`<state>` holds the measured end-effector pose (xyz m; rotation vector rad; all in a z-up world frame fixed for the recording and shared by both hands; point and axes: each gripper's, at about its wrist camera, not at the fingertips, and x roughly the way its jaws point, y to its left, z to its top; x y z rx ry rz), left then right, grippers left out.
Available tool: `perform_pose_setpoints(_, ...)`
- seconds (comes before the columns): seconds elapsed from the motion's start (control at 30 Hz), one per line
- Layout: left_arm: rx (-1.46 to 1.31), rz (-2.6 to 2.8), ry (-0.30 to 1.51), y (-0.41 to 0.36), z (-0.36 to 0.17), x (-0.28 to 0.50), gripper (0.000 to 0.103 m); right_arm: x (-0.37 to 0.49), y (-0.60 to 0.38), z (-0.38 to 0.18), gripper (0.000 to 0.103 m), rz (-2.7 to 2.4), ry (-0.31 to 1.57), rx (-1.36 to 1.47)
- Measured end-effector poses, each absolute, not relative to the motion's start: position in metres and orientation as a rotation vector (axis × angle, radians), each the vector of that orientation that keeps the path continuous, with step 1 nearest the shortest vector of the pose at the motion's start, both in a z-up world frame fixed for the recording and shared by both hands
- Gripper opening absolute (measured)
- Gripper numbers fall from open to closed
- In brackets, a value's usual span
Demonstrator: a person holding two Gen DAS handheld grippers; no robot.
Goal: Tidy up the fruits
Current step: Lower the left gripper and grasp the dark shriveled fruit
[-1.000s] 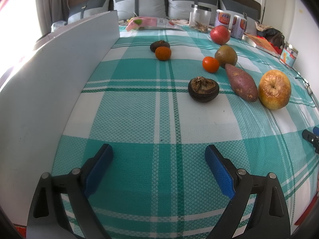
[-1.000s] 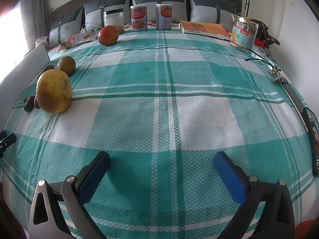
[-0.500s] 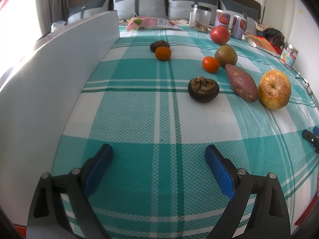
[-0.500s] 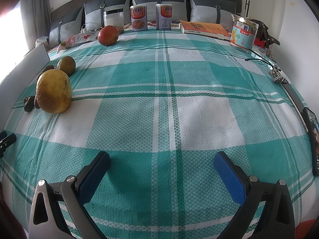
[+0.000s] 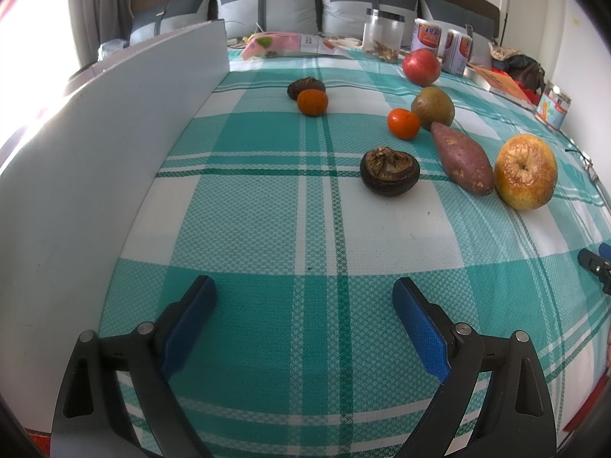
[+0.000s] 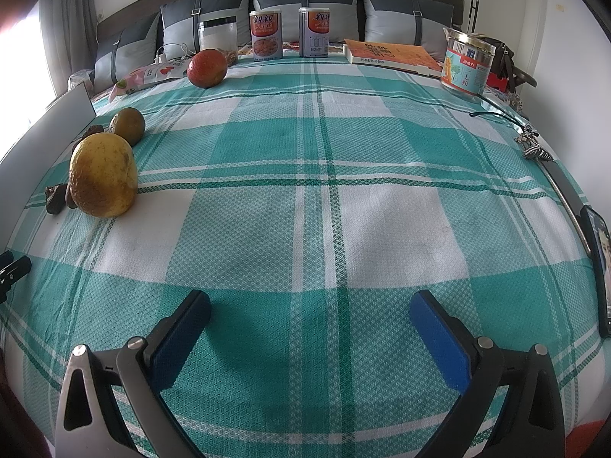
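Fruits lie scattered on a green-and-white checked cloth. In the left wrist view, ahead of my open left gripper (image 5: 305, 297), sit a dark shrivelled fruit (image 5: 389, 171), a sweet potato (image 5: 461, 157), a wrinkled yellow fruit (image 5: 526, 171), two small oranges (image 5: 403, 123) (image 5: 312, 102), a brown-green fruit (image 5: 432, 108), a second dark fruit (image 5: 305, 86) and a red apple (image 5: 421, 66). My right gripper (image 6: 309, 311) is open over bare cloth; the yellow fruit (image 6: 103, 174), brown-green fruit (image 6: 127, 125) and red apple (image 6: 207, 68) lie to its far left.
A tall white board (image 5: 95, 145) walls the left side. At the back stand a clear jar (image 5: 382, 35), two tins (image 6: 266, 36) (image 6: 314, 31), a book (image 6: 389, 55), another tin (image 6: 466, 63) and grey pillows. A phone (image 6: 597, 263) and keys (image 6: 532, 147) lie at the right edge.
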<state>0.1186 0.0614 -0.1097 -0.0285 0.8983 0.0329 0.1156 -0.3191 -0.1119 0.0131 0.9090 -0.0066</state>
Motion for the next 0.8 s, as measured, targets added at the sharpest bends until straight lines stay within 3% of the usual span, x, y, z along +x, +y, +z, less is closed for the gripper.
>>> perform_pose_setpoints(0.27, -0.025, -0.027, 0.948, 0.054, -0.103, 0.130, 0.095, 0.116, -0.319, -0.112, 0.103, -0.007, 0.909, 0.013)
perform_pose_setpoints(0.6, -0.034, -0.081, 0.984, 0.024, -0.100, 0.212, 0.091, 0.116, -0.319, -0.112, 0.103, -0.007, 0.909, 0.014)
perform_pose_setpoints(0.63, -0.023, -0.068, 0.981, 0.025, -0.101, 0.215, 0.081, 0.116, -0.319, -0.112, 0.103, -0.006, 0.909, 0.014)
perform_pose_setpoints(0.67, 0.001, -0.067, 0.958, 0.023, -0.099, 0.215, 0.059, 0.116, -0.319, -0.112, 0.103, -0.006, 0.909, 0.014)
perform_pose_setpoints(0.7, 0.006, -0.082, 0.955, 0.023, -0.097, 0.216, 0.045, 0.116, -0.319, -0.112, 0.103, -0.006, 0.910, 0.014)
perform_pose_setpoints(0.8, 0.002, -0.104, 0.951, 0.028, -0.093, 0.212, 0.043, 0.116, -0.319, -0.112, 0.103, -0.006, 0.910, 0.014)
